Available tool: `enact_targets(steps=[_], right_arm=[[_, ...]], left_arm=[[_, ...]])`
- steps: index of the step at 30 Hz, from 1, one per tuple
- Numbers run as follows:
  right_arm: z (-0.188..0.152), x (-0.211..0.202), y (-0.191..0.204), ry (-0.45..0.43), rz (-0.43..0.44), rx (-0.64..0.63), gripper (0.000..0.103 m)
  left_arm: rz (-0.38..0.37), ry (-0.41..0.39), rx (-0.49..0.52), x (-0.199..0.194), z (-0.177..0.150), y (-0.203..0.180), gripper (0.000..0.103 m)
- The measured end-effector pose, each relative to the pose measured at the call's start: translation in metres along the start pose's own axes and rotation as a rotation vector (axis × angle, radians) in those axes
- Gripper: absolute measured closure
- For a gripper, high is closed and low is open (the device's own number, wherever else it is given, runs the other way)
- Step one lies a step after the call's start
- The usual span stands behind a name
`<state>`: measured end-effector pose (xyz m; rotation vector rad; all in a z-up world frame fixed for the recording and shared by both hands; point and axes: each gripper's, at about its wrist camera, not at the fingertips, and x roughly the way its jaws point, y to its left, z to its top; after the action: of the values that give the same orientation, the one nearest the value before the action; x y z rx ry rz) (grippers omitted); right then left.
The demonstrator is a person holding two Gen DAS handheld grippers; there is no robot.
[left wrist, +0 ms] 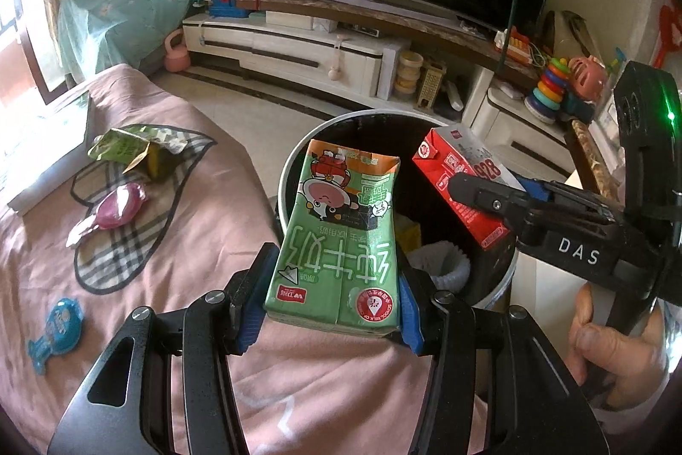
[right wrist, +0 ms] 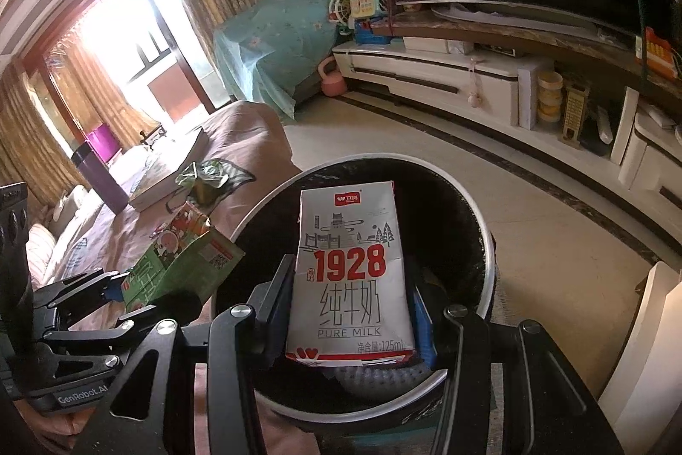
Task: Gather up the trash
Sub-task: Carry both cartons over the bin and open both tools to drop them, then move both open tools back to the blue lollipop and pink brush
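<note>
white milk carton (right wrist: 350,276): "1928", "pure milk", "125ml". right tongs (left wrist: 458,195) body: "das". left tongs (right wrist: 123,284) body: "genrobot.ai".

green milk carton (left wrist: 336,241); red-white carton (right wrist: 351,276); black bin (left wrist: 362,131); pink cover (left wrist: 204,199) with plaid patch (left wrist: 128,241).

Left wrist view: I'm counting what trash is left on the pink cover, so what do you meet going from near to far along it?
Blue fish-shaped wrapper → pink candy wrapper → crumpled green packet.
</note>
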<state>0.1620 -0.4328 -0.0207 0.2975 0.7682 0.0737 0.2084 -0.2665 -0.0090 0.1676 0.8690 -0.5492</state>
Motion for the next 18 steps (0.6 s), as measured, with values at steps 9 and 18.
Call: enact_targets(steps=[9, 18], right_arm=[[0.007, 0.002, -0.005, 0.006, -0.015, 0.004, 0.055], [0.012, 0.003, -0.013, 0.010, -0.018, 0.040, 0.038]], left_arm=[[-0.003, 0.018, 0.010, 0.011, 0.008, -0.004, 0.053], [0.002, 0.022, -0.018, 0.007, 0.008, 0.003, 0.030]])
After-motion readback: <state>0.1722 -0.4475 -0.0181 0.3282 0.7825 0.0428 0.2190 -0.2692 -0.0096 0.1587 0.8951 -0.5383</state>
